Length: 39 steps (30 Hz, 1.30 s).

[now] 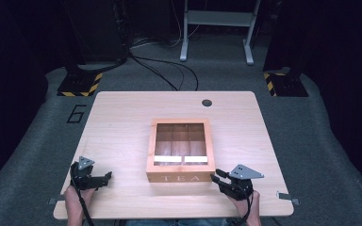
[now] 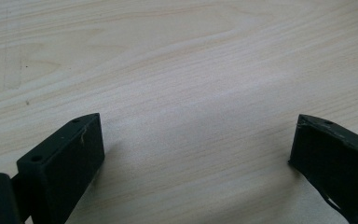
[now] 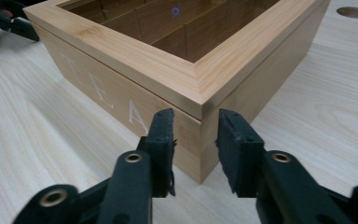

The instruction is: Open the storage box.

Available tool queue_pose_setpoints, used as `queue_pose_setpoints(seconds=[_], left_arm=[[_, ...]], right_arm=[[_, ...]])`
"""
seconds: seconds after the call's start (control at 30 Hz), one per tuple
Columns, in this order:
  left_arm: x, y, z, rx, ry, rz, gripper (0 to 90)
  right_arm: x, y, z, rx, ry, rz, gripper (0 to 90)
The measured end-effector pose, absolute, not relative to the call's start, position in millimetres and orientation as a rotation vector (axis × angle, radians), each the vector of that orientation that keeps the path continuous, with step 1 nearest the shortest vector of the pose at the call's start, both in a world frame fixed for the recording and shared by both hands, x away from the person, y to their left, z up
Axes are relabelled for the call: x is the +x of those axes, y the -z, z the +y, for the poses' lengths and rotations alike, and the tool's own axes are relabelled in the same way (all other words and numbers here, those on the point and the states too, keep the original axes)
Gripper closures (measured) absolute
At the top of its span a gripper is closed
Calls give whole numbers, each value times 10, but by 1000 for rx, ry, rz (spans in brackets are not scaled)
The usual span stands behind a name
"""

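A wooden tea box (image 1: pixel 180 178) with "TEA" on its front stands mid-table, its windowed lid down over several compartments. My right gripper (image 1: pixel 215 175) rests at the table's front right, tips at the box's front right corner. In the right gripper view the box (image 3: pixel 121 88) is close, and the right gripper (image 3: pixel 196 126) is open by a narrow gap that frames that corner; I cannot tell if the jaws touch it. My left gripper (image 1: pixel 107 177) lies at the front left, well clear of the box. It is wide open (image 2: pixel 196 140) over bare wood, with nothing between the jaws.
The light wooden table (image 1: pixel 118 132) has a round cable hole (image 1: pixel 207 102) at its back right. Small metal clamps (image 1: pixel 287 195) stick out at the front edge. On the grey floor behind are cables, two striped stand bases (image 1: pixel 80 84) and a white frame (image 1: pixel 217 28).
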State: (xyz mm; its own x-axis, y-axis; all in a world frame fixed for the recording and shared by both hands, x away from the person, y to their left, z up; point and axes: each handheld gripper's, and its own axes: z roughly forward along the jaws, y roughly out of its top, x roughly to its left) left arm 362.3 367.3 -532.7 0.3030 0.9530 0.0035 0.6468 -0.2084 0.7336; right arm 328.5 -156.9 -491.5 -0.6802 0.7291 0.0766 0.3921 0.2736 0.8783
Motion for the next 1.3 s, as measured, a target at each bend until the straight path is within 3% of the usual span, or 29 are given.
queue_pose_setpoints(seconds=[0.2,0.73,1.3], left_arm=[[3624,5327,3673,1943,-624,1419,26],[3624,5328,3671,1939,-625,1421,26],[3623,5327,3672,1941,-625,1420,26]], right_arm=[[3275,4926,-1584,1017,-1368,2181,744],[3251,4960,-1590,981,-1367,2167,791],[3217,4937,-1613,1001,-1442,2111,794]])
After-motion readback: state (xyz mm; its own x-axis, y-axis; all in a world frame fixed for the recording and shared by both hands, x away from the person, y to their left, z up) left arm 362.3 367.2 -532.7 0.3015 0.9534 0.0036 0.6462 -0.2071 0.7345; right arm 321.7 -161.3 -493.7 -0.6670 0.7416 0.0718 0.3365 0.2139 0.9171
